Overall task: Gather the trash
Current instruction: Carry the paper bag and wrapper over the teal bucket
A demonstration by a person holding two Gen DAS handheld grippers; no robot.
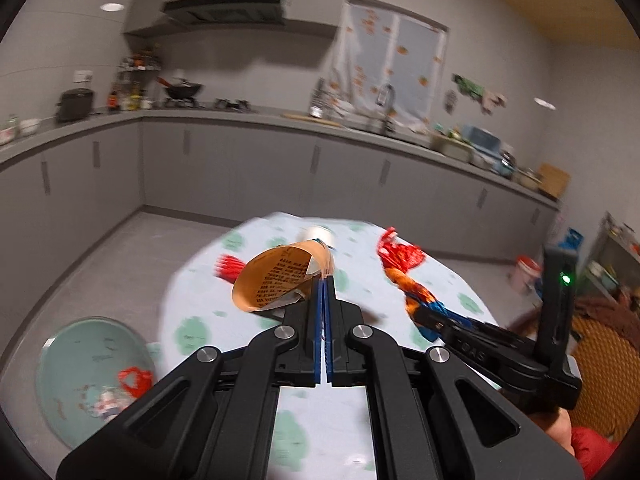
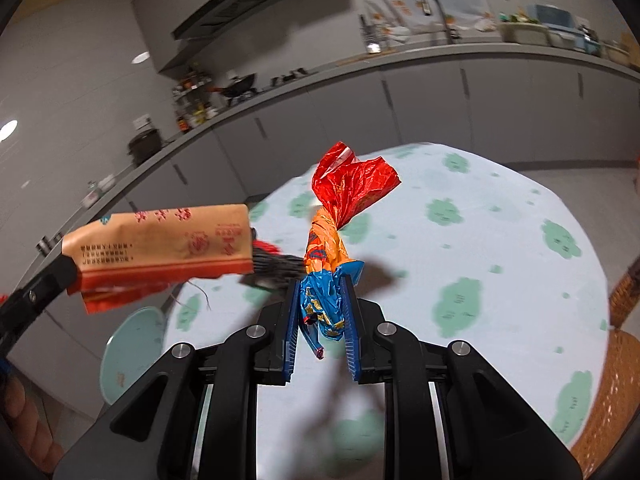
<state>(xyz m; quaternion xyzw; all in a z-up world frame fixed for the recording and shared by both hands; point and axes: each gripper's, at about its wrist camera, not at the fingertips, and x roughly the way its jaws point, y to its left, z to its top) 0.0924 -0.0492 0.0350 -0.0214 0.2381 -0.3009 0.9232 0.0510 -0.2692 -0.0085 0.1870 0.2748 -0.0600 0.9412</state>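
A round table (image 1: pixel 352 420) fills the lower middle of both views, covered in a smooth pale-blue cloth printed with soft green blotches. Beside and below it on the left sits a round pale-green bin (image 1: pixel 72 364), one only, with crumpled red and white scraps lying in its bottom. Grey flat-fronted cabinets (image 1: pixel 240 168) run along the walls behind.

Two pieces of trash are held above the table. The larger is a tan paper packet (image 2: pixel 160 248), flat and stiff-looking, printed with red characters and a red band along its lower edge; from the left wrist view its mouth curls into an open oval (image 1: pixel 276 276). The smaller is a crinkled foil wrapper (image 2: pixel 340 216), glossy, twisted into a rope: red at the far end, orange in the middle, blue at the held end.

The left gripper (image 1: pixel 325 280) points forward over the table, its blue-lined jaws pressed nearly together on the edge of the paper packet. The right gripper (image 2: pixel 320 280) reaches forward over the table's middle, jaws a narrow way apart and clamped on the blue end of the foil wrapper, which rises tilted from them. In the left wrist view it comes in from the right (image 1: pixel 416 312).

A small red item (image 1: pixel 230 266) lies blurred on the cloth beyond the packet.
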